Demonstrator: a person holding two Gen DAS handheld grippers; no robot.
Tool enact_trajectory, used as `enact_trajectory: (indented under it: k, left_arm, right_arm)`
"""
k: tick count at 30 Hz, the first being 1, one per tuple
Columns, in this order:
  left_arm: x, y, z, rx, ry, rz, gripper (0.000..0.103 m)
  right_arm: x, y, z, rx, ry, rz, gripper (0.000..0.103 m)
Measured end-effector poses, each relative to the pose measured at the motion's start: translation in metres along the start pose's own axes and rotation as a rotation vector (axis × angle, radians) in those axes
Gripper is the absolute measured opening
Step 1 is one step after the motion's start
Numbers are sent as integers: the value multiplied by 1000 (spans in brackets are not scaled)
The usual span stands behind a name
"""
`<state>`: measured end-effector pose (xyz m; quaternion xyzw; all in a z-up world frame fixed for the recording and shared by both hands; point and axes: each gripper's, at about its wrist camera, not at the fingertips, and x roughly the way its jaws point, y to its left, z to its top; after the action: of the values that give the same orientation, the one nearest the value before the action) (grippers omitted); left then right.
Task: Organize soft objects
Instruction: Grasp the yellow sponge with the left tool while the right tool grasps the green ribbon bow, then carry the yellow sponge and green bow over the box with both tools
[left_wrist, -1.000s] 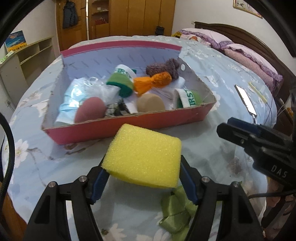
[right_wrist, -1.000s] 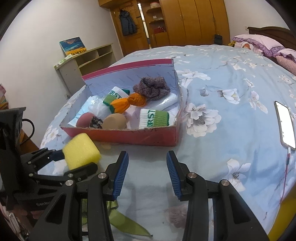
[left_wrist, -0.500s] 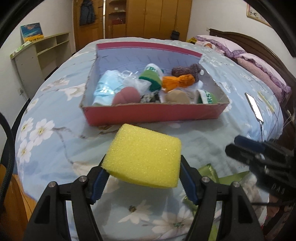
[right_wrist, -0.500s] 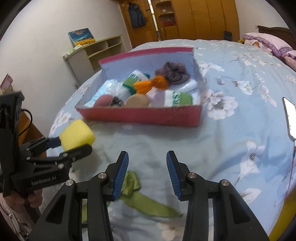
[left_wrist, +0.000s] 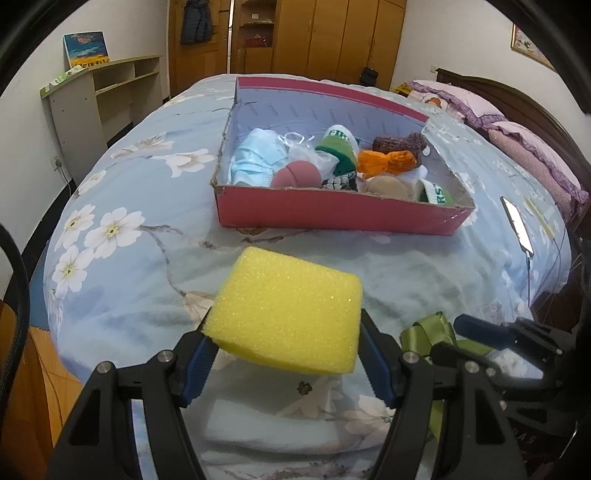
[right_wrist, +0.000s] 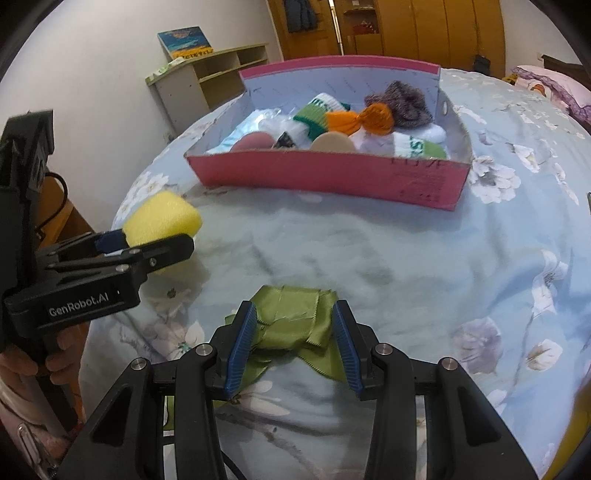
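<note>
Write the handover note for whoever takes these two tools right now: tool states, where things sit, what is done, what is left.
Left tool: shut on the yellow sponge, held above the bedspread, short of the box.
Right tool: open, its pads either side of the green ribbon lying on the bed; no grip yet.
Pink box: already holds socks, a face mask, puffs and knitted pieces.
Left to do: put the sponge in the box, close on the ribbon, box it too.

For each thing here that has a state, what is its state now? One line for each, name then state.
Left gripper: shut on the yellow sponge.
Yellow sponge: held off the bed, clamped between the fingers.
Right gripper: open, fingers either side of the green ribbon.
Green ribbon: lying crumpled on the bedspread.
Red cardboard box: open-topped, filled with soft items.
Phone: screen lit.
</note>
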<state>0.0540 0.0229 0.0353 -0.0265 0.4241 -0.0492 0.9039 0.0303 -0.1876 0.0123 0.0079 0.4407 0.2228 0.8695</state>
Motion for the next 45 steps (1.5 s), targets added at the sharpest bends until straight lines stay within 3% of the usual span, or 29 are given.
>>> enact_trajectory:
  k: [11, 21, 30, 32, 42, 45]
  left_arm:
    - [2, 3, -2, -12, 5, -3, 73]
    - [2, 5, -3, -14, -3, 0, 73]
    - [3, 10, -6, -33, 1, -9, 73]
    - [3, 11, -7, -34, 1, -10, 73]
    - [3, 10, -7, -32, -1, -11, 73]
    - [1, 9, -6, -30, -5, -13, 73]
  right_arm:
    - [18, 5, -7, -1, 26, -32, 50]
    - [7, 7, -11, -7, 1, -67, 60]
    - [20, 15, -10, -23, 31, -90, 62]
    - [22, 20, -11, -40, 28, -80, 60]
    - [14, 21, -11, -63, -15, -41, 19]
    - [10, 22, -9, -68, -29, -32, 14]
